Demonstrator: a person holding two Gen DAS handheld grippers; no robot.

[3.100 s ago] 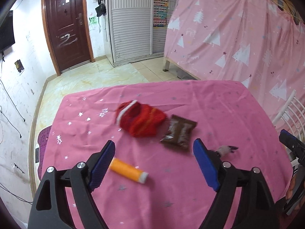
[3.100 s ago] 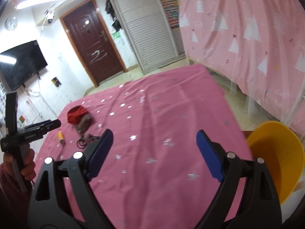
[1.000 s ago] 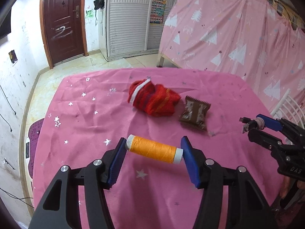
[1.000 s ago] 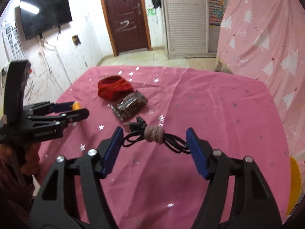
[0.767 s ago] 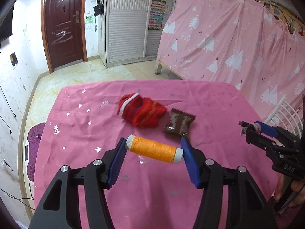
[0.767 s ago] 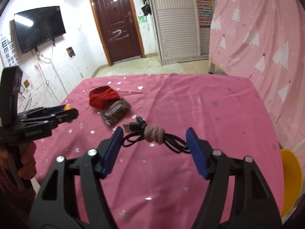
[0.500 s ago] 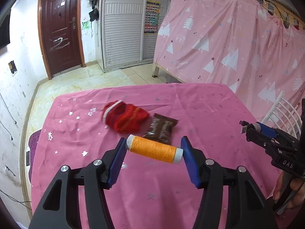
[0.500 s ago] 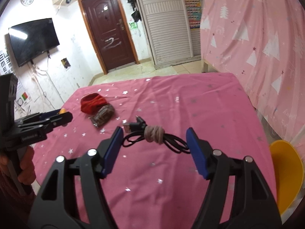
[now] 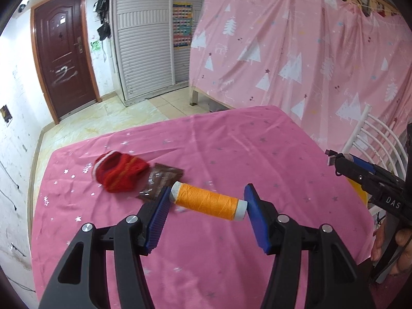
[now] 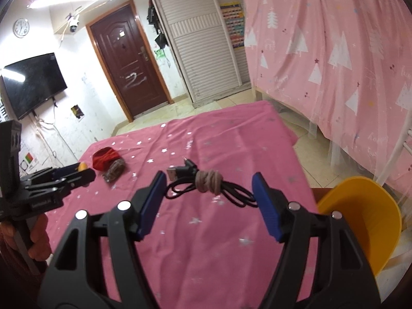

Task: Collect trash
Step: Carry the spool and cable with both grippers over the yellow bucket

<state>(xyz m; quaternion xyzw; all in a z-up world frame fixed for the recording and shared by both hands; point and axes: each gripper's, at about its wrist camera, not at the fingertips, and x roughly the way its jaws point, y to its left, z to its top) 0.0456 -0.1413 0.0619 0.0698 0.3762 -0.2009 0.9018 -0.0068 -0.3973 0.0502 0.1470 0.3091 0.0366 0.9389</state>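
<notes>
Pretty bright room overall. Main light is a ceiling strip light (image 10: 70,0) that blows out to pure white in the right wrist view, and there's another hot spot top left in the left wrist view. The white walls near the door (image 9: 64,61) wash out a bit. A TV (image 10: 32,82) catches a small glare patch. Heavy fisheye bending, with dark vignetting in all corners. The tablecloth (image 9: 231,149) looks evenly lit with soft shadows, though its stars smear slightly from motion blur. The red hat (image 9: 119,172) is a little soft too.
</notes>
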